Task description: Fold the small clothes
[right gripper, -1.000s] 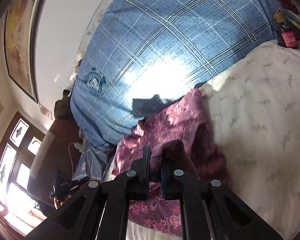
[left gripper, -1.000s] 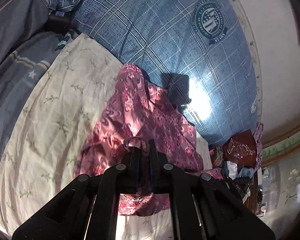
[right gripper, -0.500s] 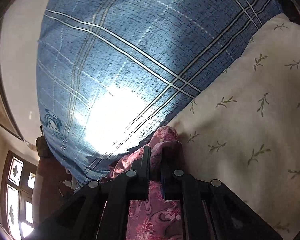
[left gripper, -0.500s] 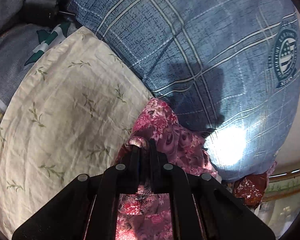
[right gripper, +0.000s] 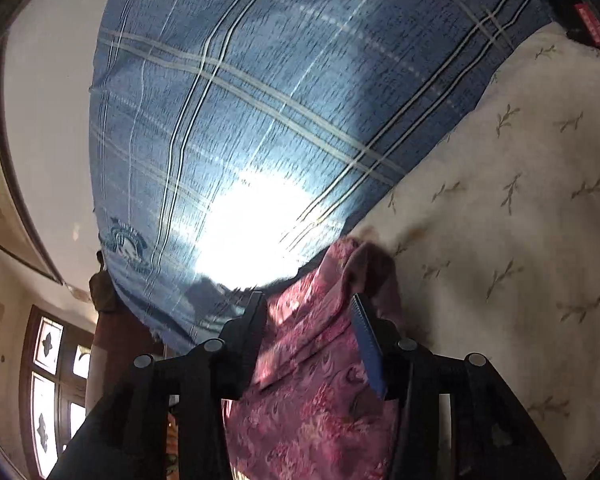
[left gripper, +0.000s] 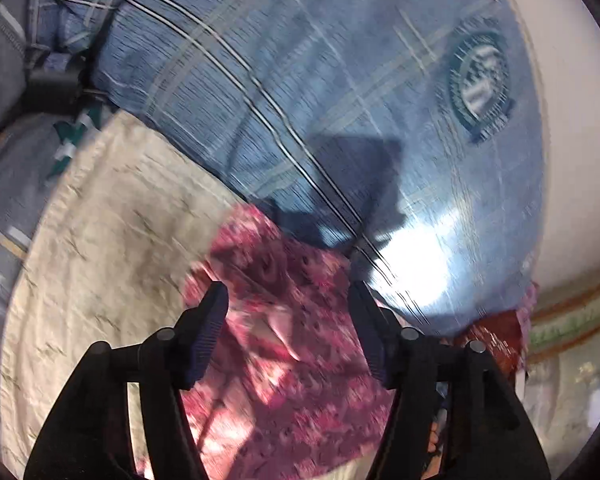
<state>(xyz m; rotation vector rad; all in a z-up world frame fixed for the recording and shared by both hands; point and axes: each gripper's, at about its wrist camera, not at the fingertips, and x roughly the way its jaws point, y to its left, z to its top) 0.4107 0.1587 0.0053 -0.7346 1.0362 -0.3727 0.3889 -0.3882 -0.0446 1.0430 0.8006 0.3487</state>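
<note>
Pink floral garment (left gripper: 284,344) lay on our cream sheet (left gripper: 108,232); we held left gripper (left gripper: 288,312) and right gripper (right gripper: 310,320) spread, released.

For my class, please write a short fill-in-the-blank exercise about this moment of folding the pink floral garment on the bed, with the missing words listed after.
1. The left gripper has its jaws ____.
2. The pink floral garment lies partly on a cream sheet printed with small ____.
3. Behind the garment is a ____ plaid pillow.
4. The right gripper holds ____.

Missing words: open; leaves; blue; nothing
</note>
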